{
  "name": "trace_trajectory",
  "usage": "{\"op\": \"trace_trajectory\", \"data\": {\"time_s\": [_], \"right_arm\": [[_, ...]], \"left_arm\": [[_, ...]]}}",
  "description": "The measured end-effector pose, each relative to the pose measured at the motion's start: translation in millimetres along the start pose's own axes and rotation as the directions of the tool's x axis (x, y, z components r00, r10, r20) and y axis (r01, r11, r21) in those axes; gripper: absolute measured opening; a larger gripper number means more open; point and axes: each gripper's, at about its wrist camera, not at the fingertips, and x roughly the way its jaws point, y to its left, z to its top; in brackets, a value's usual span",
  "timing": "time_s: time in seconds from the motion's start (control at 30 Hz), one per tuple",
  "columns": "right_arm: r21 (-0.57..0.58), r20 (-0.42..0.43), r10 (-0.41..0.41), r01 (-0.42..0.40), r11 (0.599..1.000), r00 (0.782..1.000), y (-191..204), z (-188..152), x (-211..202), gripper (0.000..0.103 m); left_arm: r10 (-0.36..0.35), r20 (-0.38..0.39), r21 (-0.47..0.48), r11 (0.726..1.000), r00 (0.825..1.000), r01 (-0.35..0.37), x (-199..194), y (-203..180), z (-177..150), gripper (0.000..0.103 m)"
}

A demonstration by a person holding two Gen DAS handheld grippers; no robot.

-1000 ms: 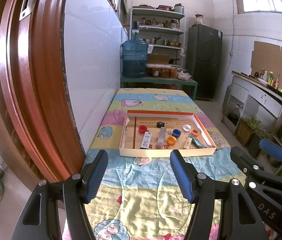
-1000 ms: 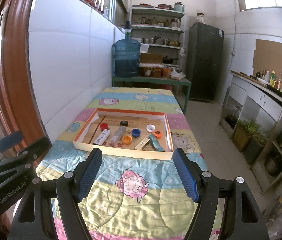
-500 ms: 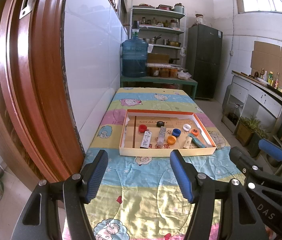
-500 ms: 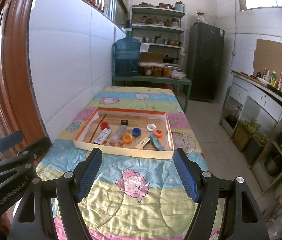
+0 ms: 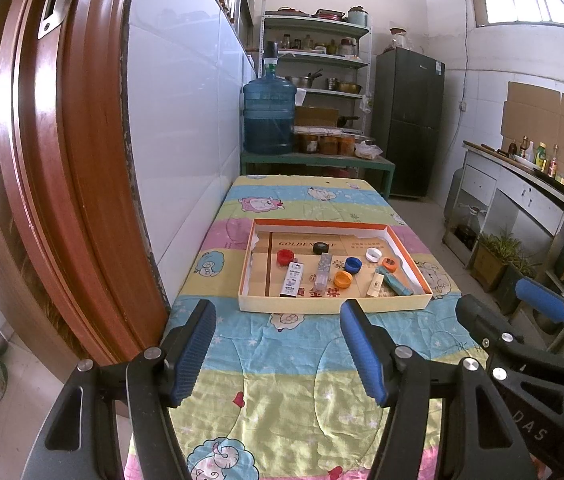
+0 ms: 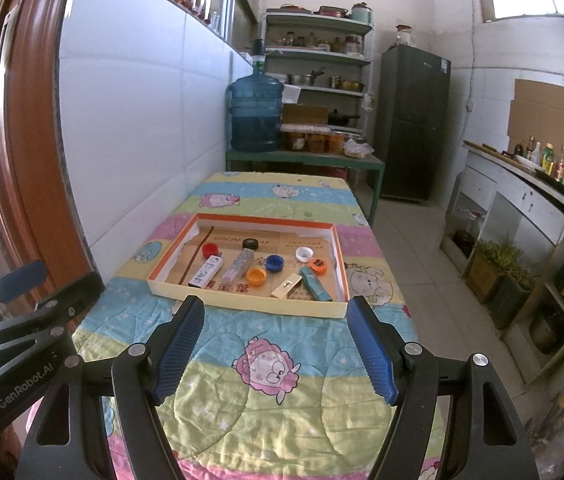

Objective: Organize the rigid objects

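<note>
A shallow cardboard tray (image 5: 333, 304) (image 6: 250, 302) with an orange rim lies on a table covered by a cartoon quilt (image 5: 282, 360). In it lie bottle caps: red (image 5: 284, 256), black (image 5: 320, 247), blue (image 5: 353, 264), orange (image 5: 342, 279), white (image 5: 373, 255). A white box (image 5: 290, 279), a clear tube (image 5: 323, 273), a gold piece (image 5: 376, 282) and a teal stick (image 5: 395, 283) lie among them. My left gripper (image 5: 278, 354) and right gripper (image 6: 274, 346) are both open and empty, held above the quilt in front of the tray.
A white tiled wall and a brown door frame (image 5: 54, 184) run along the left. A blue water jug (image 5: 269, 118) stands on a green bench behind the table. A dark fridge (image 5: 407, 120) and shelves stand at the back. A counter (image 5: 529, 200) runs along the right.
</note>
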Motion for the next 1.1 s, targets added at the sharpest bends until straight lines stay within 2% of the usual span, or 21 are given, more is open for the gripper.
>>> {"op": "trace_trajectory", "data": {"time_s": [1.1], "right_arm": [[-0.002, -0.002, 0.004, -0.004, 1.000, 1.000, 5.5, -2.3, 2.3, 0.075]], "left_arm": [[-0.003, -0.004, -0.001, 1.000, 1.000, 0.003, 0.2, 0.2, -0.5, 0.065]]}}
